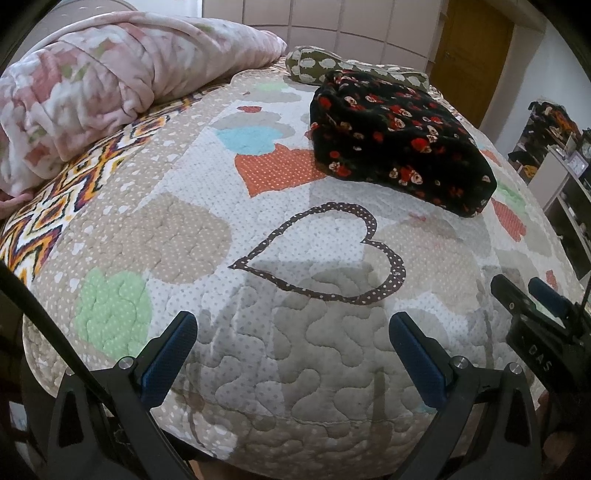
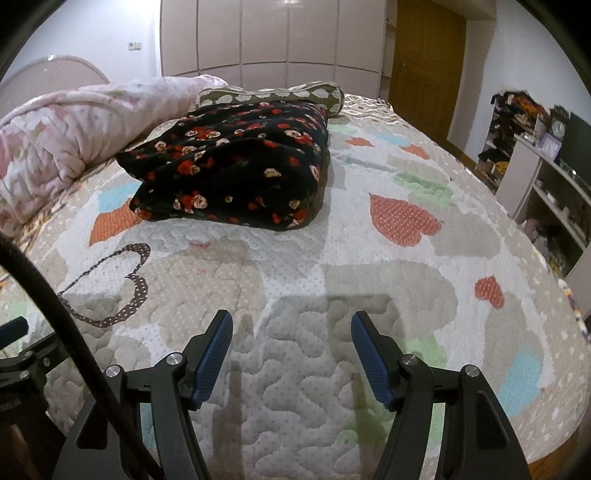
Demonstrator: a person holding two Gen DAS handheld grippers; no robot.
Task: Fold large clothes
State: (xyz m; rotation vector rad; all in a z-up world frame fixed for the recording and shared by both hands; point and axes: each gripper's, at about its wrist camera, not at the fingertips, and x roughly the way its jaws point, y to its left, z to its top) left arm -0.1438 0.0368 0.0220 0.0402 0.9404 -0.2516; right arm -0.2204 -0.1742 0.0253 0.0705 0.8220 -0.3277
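- A pink floral blanket [image 1: 85, 85] is lying bunched up along the far left edge of the bed, resting on a zigzag-patterned cloth [image 1: 55, 206] that is showing along that same edge.
- The quilted bedspread [image 1: 295, 362], printed with hearts in orange, blue, green and beige, is covering the bed from edge to edge; a brown dotted heart outline [image 1: 332, 254] is sitting near the middle of the near half.
- The left gripper [image 1: 293, 326] is hovering over the near edge of the bedspread, its blue-padded fingers [image 1: 173, 354] standing wide apart with nothing between them and touching nothing.
- The black floral garment [image 2: 236, 166] is lying folded into a thick bundle on the far half of the bed, towards the headboard end, well apart from both grippers; its folded edges are facing the near side.
- An olive pillow with pale spots [image 2: 273, 96] is lying just behind the garment, touching its far side, at the far edge of the bed.
- The right gripper [image 2: 291, 325] is hanging over the near edge of the bed, to the right of the left one; its fingers [image 2: 369, 358] are also standing apart, holding nothing, with only bare quilt showing between them.
- In the left wrist view the right gripper's black frame is showing at the right border, just beside the bed's near right part.
- Beyond the bed, a pale wardrobe [image 2: 258, 33] and a wooden door [image 2: 424, 62] are standing against the far wall.
- At the far right, shelves [image 2: 546, 177] crowded with small things and a clock [image 2: 558, 127] are standing beside the bed's right edge.
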